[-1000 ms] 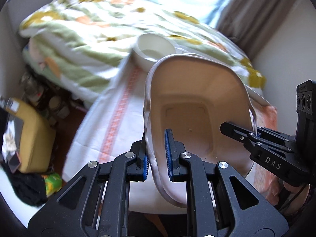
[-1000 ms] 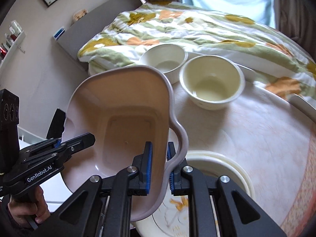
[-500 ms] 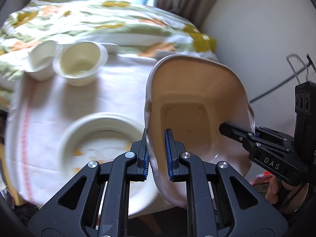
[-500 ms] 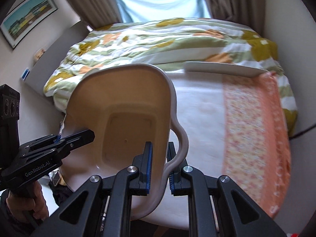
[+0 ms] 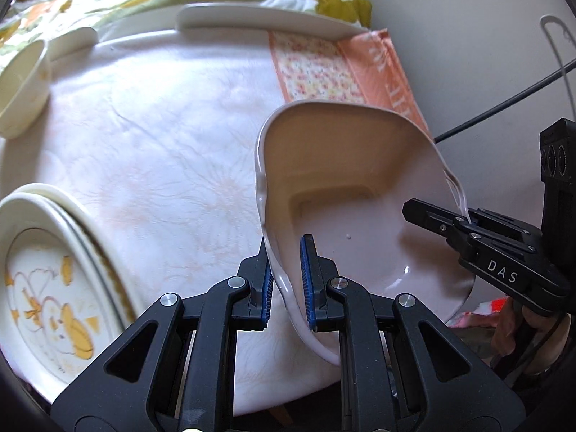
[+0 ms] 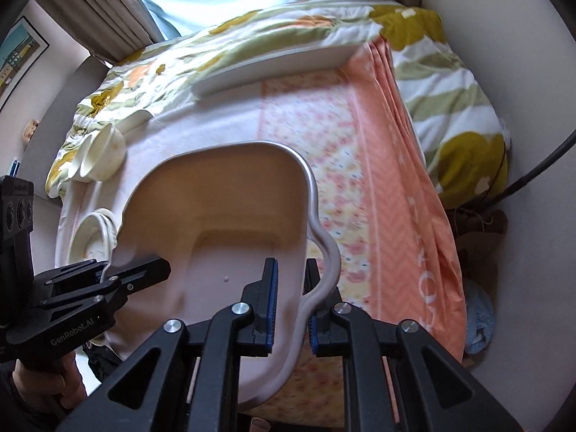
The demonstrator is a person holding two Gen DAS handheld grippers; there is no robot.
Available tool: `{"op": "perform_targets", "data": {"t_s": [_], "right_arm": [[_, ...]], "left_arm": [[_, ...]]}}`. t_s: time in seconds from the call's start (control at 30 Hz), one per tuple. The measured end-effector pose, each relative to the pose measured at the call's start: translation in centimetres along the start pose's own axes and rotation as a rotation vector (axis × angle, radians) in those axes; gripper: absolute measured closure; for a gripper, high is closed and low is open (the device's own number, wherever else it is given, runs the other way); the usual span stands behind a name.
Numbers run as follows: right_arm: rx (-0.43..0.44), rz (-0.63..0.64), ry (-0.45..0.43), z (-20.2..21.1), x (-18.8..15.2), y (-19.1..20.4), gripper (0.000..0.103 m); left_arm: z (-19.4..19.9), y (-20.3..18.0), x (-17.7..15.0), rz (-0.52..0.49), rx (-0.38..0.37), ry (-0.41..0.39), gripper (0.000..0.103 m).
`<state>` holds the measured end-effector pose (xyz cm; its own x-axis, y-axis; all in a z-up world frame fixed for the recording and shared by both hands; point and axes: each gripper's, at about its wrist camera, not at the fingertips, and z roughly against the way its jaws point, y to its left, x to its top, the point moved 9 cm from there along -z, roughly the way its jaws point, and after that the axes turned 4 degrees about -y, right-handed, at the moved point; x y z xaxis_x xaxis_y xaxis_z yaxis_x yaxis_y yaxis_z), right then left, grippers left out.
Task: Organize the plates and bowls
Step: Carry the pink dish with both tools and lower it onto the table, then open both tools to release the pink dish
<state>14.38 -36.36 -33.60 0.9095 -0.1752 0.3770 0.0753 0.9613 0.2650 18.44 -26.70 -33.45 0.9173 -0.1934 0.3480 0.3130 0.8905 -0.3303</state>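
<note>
A large pale pink dish [image 5: 345,194] with a wavy rim hangs tilted above the right side of the cloth-covered table [image 5: 162,126]. My left gripper [image 5: 288,280] is shut on its left rim, and my right gripper [image 6: 291,302] is shut on the opposite rim of the same pink dish [image 6: 223,223]. The right gripper [image 5: 464,223] also shows at the right of the left wrist view. A stack of cream plates [image 5: 46,280] with an orange pattern lies at the table's left. Cream bowls [image 6: 97,158] stand at the far left. A long white platter [image 6: 273,61] lies along the far edge.
The bed with a flowered quilt [image 6: 450,90] lies behind the table. An orange patterned cloth [image 6: 392,187] hangs over the table's right edge. The pale wall [image 5: 468,54] and a dark cable [image 5: 504,108] are close on the right. A hand [image 6: 46,388] holds the left gripper's handle.
Both grippers carried the pink dish rightward across the table and slightly lower. The plate stack and bowls slid to the left of view; the orange cloth edge and wall came in.
</note>
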Motion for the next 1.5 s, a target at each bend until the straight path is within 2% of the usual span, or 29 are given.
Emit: {"op": "perform_targets", "data": {"t_s": [0.33,0.4,0.47,0.5,0.53,0.6,0.73,0.77,0.8,0.83,0.87,0.9,0.93,1.07,1.23,1.3,1.37,1.5], "right_arm": [[0.026,-0.005,0.048,-2.1,-0.7,-2.4,0.090],[0.033,-0.010,0.049,-2.2,-0.8,-2.6,0.090],[0.036,-0.015,0.048,-2.2,-0.8,-2.8,0.090],[0.039,-0.018,0.048,-2.2,-0.7,-2.8,0.090],[0.043,-0.020,0.049,-2.2,-0.6,-2.9,0.090],[0.048,-0.024,0.049,-2.1,-0.5,-3.0,0.090],[0.054,-0.033,0.048,-1.8,-0.1,-3.1,0.089],[0.059,-0.039,0.044,-1.7,0.0,-3.1,0.086],[0.069,-0.045,0.034,-1.4,0.2,-3.0,0.070],[0.083,-0.050,0.020,-1.1,0.5,-3.0,0.045],[0.101,-0.055,0.005,-0.7,0.8,-2.9,0.032],[0.115,-0.058,-0.011,-0.2,1.1,-2.8,0.013],[0.120,-0.058,-0.026,0.3,1.4,-2.7,0.009],[0.122,-0.045,-0.078,2.4,2.7,-2.0,0.008],[0.163,0.010,-0.179,5.3,4.8,0.5,0.008],[0.176,0.069,-0.225,6.5,5.8,2.3,0.007],[0.202,0.135,-0.274,7.6,6.7,4.6,0.000],[0.247,0.232,-0.332,8.9,7.9,9.3,0.000]], "left_arm": [[-2.7,0.3,-0.5,-0.017,0.050,0.046,0.091],[-2.9,0.1,-0.6,-0.035,0.066,0.049,0.088],[-3.0,-0.2,-0.6,-0.056,0.080,0.050,0.078],[-3.1,-0.3,-0.6,-0.068,0.089,0.051,0.062],[-3.0,-0.5,-0.6,-0.081,0.097,0.050,0.040],[-2.6,-0.6,-0.3,-0.092,0.108,0.029,0.018],[-2.0,-0.8,0.2,-0.125,0.137,0.012,0.013],[-1.8,-0.8,0.2,-0.135,0.149,0.014,0.013],[-1.6,-0.8,0.2,-0.139,0.156,0.016,0.013],[-1.5,-0.7,0.2,-0.139,0.162,0.016,0.013],[-1.2,-0.7,0.2,-0.138,0.167,0.015,0.013],[-0.9,-0.6,0.2,-0.135,0.168,0.011,0.013],[-0.4,-0.5,0.2,-0.133,0.170,0.004,0.013],[2.3,-0.2,0.7,-0.135,0.187,-0.043,0.012],[6.8,0.9,2.2,-0.111,0.202,-0.144,0.012],[8.7,2.0,2.7,-0.073,0.206,-0.183,0.012],[10.6,3.6,3.0,-0.023,0.216,-0.222,0.012],[14.6,7.7,3.3,0.075,0.249,-0.291,0.012]]}}
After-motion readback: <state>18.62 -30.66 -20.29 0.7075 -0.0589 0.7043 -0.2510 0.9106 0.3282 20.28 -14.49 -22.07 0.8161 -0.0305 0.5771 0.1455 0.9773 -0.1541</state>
